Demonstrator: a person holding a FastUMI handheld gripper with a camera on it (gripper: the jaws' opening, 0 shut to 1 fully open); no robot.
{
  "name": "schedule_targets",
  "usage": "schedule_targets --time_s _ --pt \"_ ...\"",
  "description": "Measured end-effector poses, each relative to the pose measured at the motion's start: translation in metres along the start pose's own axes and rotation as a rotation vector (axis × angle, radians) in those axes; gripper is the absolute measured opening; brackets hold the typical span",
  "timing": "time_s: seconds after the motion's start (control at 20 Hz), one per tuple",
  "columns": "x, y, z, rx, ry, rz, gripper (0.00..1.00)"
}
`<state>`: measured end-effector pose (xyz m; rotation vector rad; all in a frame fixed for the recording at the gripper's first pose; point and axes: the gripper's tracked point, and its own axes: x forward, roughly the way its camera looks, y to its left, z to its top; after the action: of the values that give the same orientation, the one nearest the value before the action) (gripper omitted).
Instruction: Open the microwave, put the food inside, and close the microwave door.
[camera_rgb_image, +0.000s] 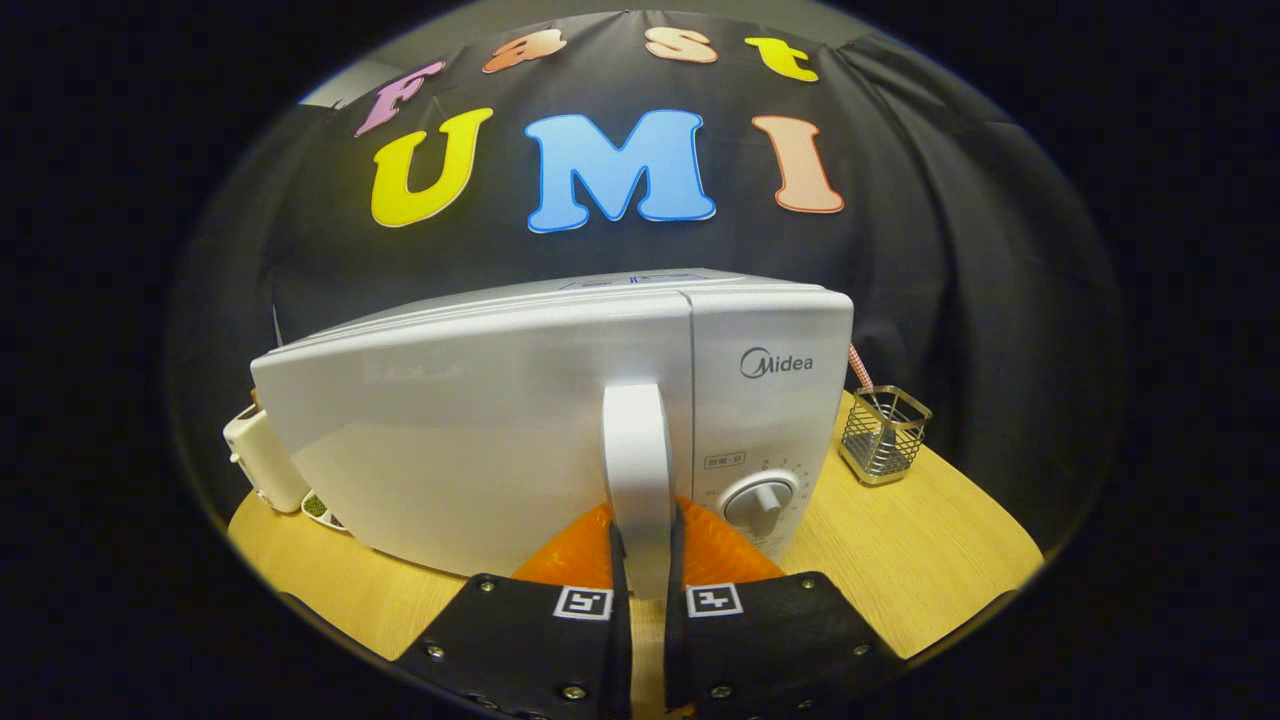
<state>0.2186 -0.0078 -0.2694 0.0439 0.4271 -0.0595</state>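
gripper (645, 560) clamped on door handle (636, 450) (between fingers) | microwave (480, 420) door closed

dim booth; soft glare on microwave (480, 440) door; fisheye-bent edges; sharp

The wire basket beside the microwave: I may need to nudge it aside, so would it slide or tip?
The wire basket looks light, being open mesh, so a push would probably slide it across the smooth wooden table. It stands taller than wide, so a high push might tip it. The tongs are closed on the door handle.
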Motion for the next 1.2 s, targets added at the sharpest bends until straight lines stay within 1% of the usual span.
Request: schedule_targets --time_s 0.1,0.25,0.4,0.6,0.75,1.0,1.2 --pt "0.001 -0.001 0.002 -0.004 -0.001 -0.020 0.04" --pt "-0.002 0.000 0.002 -0.041 -0.006 -0.023 0.04" --pt "-0.001 0.000 0.002 -0.018 -0.001 -0.005 0.04" --pt "-0.006 0.001 0.000 -0.073 0.000 -0.019 0.04" --pt "-0.039 0.005 -0.010 -0.139 -0.037 -0.014 0.04" --pt "-0.077 0.019 -0.029 -0.093 0.020 0.006 0.04" --pt "-0.121 0.043 -0.045 -0.122 0.031 0.056 0.04"
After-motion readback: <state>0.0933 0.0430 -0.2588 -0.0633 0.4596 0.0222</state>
